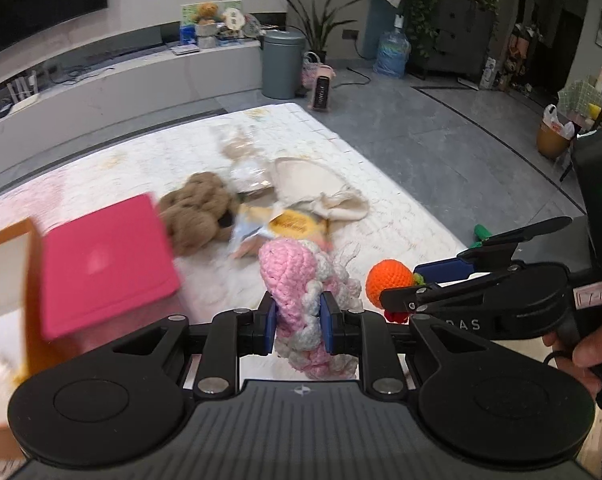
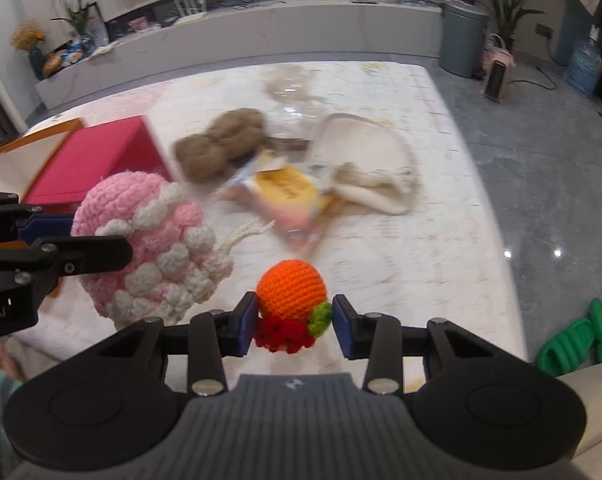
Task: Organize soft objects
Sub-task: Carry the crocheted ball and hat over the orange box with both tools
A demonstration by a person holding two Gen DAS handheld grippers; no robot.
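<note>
The pink box (image 1: 105,268), open-topped with an orange-edged flap beside it, fills the left of the left wrist view and sits upper left in the right wrist view; it looks the likely home for the soft toys, though that is a judgement. It lies to the left of both grippers and closer to the left one, so the left hand probably has the shorter path.

The pink and white crochet toy (image 1: 301,292) is the larger item in hand. The left gripper (image 1: 297,322) is clenched on its narrow lower part, blue pads pressing both sides, with the bulky pink head rising above the pads at centre frame. Whether it is lifted off the mat cannot be told.

The orange crochet fruit (image 2: 291,292) sits bottom centre in the right wrist view, between the fingers of the right gripper (image 2: 295,326). The left pad touches its red and green tuft; a small gap shows at the right pad, so whether the grip is closed I cannot tell.

On the pale quilted mat (image 2: 441,200) beyond, mid-frame and blurred, lie a brown plush toy (image 2: 221,140), a yellow-labelled packet (image 2: 285,192) and a cream cloth bag (image 2: 369,160). The brown plush lies just beside the box's near corner; it could crowd the approach.
</note>
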